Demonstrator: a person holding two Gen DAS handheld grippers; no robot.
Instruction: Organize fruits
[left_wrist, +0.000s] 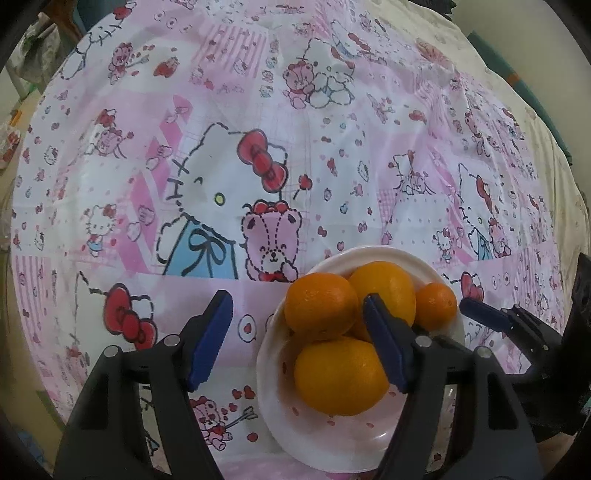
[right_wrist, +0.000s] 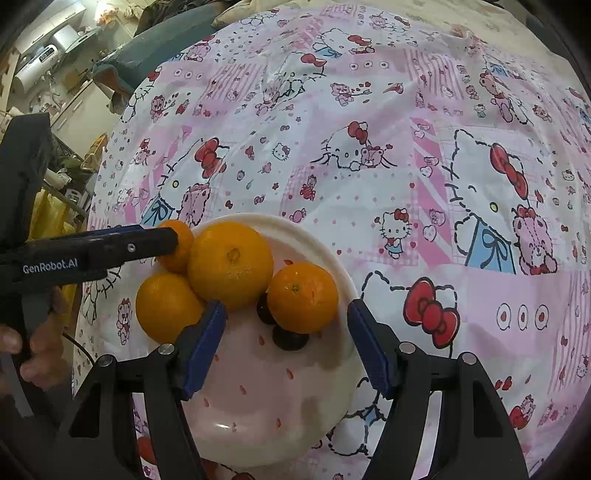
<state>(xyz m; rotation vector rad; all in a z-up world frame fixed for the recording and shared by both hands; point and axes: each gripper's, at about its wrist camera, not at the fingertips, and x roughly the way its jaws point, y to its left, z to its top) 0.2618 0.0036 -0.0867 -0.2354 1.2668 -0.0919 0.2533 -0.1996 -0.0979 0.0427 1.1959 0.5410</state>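
Observation:
A white plate (left_wrist: 354, 452) with red specks holds several oranges. In the left wrist view the nearest orange (left_wrist: 338, 376) lies by the right finger of my left gripper (left_wrist: 299, 347), which is open and empty above the plate's left side. In the right wrist view the plate (right_wrist: 258, 417) sits under my right gripper (right_wrist: 286, 343), open and empty. A large orange (right_wrist: 231, 264) and a smaller one (right_wrist: 303, 297) lie ahead of it, with two dark round fruits (right_wrist: 290, 338) beneath. The left gripper's finger (right_wrist: 110, 247) reaches in from the left, close to a small orange (right_wrist: 181, 243).
A pink and white cartoon-print cloth (left_wrist: 221, 166) covers the table. The right gripper's finger (left_wrist: 487, 314) shows at the plate's right edge. Room clutter and a cabinet (right_wrist: 55, 55) lie beyond the table's left edge.

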